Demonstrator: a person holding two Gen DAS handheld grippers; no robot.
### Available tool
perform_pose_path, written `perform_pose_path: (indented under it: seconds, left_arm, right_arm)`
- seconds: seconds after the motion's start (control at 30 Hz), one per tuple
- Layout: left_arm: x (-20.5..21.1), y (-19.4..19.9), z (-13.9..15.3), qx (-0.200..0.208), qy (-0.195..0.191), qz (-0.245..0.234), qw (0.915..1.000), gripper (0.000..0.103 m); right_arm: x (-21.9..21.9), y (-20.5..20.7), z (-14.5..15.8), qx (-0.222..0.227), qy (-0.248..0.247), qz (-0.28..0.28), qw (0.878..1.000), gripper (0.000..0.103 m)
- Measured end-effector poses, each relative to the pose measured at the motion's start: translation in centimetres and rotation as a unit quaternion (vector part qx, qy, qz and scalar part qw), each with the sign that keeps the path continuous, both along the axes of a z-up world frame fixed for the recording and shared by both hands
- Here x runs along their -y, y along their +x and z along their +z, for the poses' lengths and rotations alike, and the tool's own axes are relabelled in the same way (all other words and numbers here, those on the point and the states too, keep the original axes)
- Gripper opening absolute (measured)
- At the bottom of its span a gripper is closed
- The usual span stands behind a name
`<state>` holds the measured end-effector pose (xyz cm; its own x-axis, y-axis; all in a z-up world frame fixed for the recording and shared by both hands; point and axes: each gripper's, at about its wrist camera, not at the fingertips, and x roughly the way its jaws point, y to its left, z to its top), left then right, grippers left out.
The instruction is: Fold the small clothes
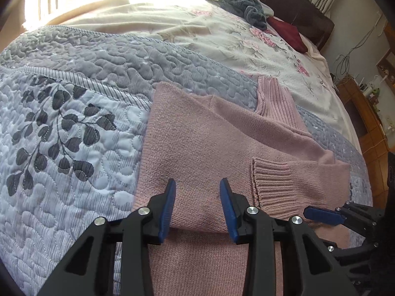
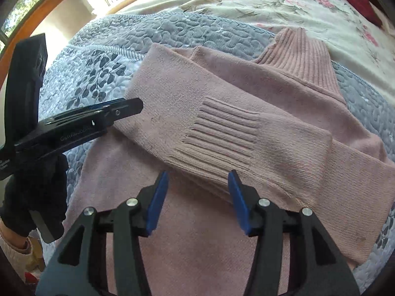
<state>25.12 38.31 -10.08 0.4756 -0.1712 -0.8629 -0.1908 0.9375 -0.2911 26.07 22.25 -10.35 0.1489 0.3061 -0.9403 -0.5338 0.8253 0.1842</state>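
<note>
A pink knit sweater (image 1: 202, 143) lies flat on the quilted bed, its ribbed collar (image 1: 274, 96) pointing away and both sleeves folded across the body. One ribbed cuff (image 1: 276, 185) rests on top. My left gripper (image 1: 197, 185) hovers open over the sweater's lower left part, nothing between its blue pads. In the right wrist view the same sweater (image 2: 222, 103) fills the middle, cuff (image 2: 217, 133) in front. My right gripper (image 2: 197, 180) is open just below that cuff, holding nothing. The left gripper (image 2: 118, 109) shows at the left, its state unclear there.
A grey-blue quilt with a leaf print (image 1: 61, 128) covers the near bed. Beyond lies a floral sheet (image 1: 259, 49), a heap of dark grey clothes (image 1: 237, 0) and a dark red cloth (image 1: 288, 33). A wooden cabinet (image 1: 365, 118) stands to the right.
</note>
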Motion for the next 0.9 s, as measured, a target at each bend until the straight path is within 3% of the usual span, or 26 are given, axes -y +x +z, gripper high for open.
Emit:
perform_pose_path:
  seconds: [0.13, 0.2, 0.23, 0.4, 0.6, 0.77, 0.9]
  left_arm:
    - [-0.5, 0.0, -1.4, -0.008, -0.012, 0.008, 0.9999, 0.037]
    - [-0.5, -0.1, -1.5, -0.008, -0.012, 0.008, 0.9999, 0.037]
    - [-0.5, -0.1, -1.5, -0.008, -0.008, 0.005, 0.9999, 0.037]
    - [-0.1, -0.1, -1.6, -0.007, 0.006, -0.002, 1.0000, 0.037]
    - [-0.1, 0.0, -1.7, -0.008, 0.010, 0.001, 0.9999, 0.037]
    - [0.3, 0.1, -1.7, -0.008, 0.022, 0.001, 0.9997, 0.038]
    - [0.4, 0.1, -1.8, -0.007, 0.025, 0.000, 0.9997, 0.038]
  right_arm:
    - [-1.8, 0.7, -1.9, 0.007, -0.038, 0.006, 0.999, 0.046]
    - [-1.3, 1.2, -2.0, 0.012, -0.046, 0.002, 0.999, 0.012]
    - [-0.8, 1.5, -1.9, 0.010, -0.039, -0.004, 0.999, 0.007]
    - [4.4, 2.3, 0.8, -0.010, 0.058, -0.071, 0.996, 0.004]
    - [13.4, 1.8, 5.0, 0.001, 0.144, -0.161, 0.976, 0.005]
    - [19.6, 1.2, 5.7, 0.012, 0.150, -0.220, 0.964, 0.005]
    - [24.1, 0.9, 4.4, 0.012, 0.135, -0.272, 0.953, 0.005]
